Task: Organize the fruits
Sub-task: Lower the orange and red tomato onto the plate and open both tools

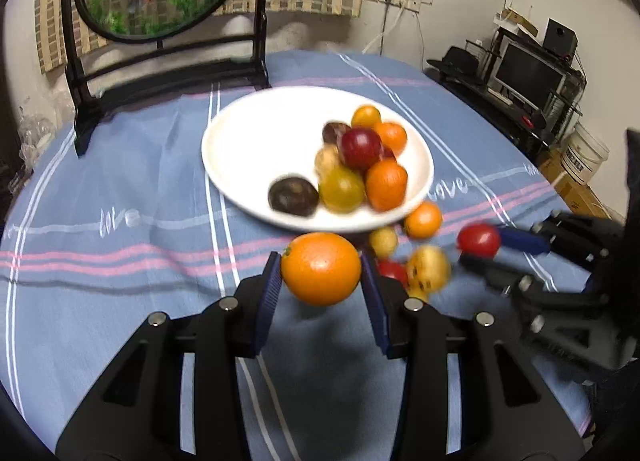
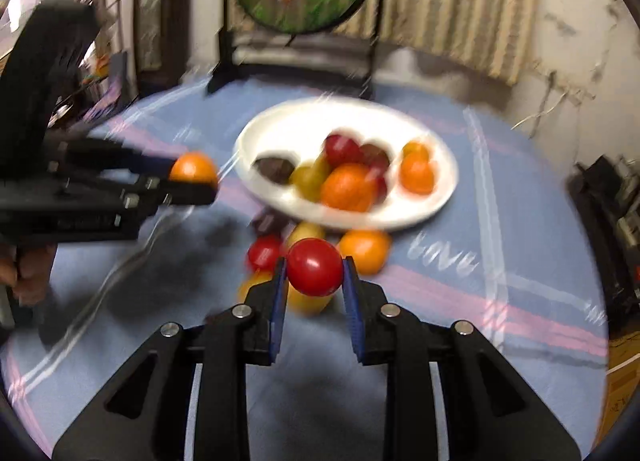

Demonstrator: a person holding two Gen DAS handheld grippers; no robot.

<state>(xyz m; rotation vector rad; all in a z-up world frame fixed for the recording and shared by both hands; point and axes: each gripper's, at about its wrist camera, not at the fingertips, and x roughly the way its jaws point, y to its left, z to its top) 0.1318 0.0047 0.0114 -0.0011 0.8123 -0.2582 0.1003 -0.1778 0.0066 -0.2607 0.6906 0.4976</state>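
**Both grippers carrying round fruit toward the plate**

The left gripper [image 1: 321, 275] is clenched on a large, smooth round orange [image 1: 321, 268], centre-low in its view, just short of the white ceramic plate [image 1: 248, 149]. The right gripper [image 2: 314, 273] grasps a glossy red round fruit [image 2: 315, 267] at mid-frame. Both fruits look firm, light and slippery; gripping across the widest middle seems safest, since they would roll. Loose fruit lies near the plate's lower rim.
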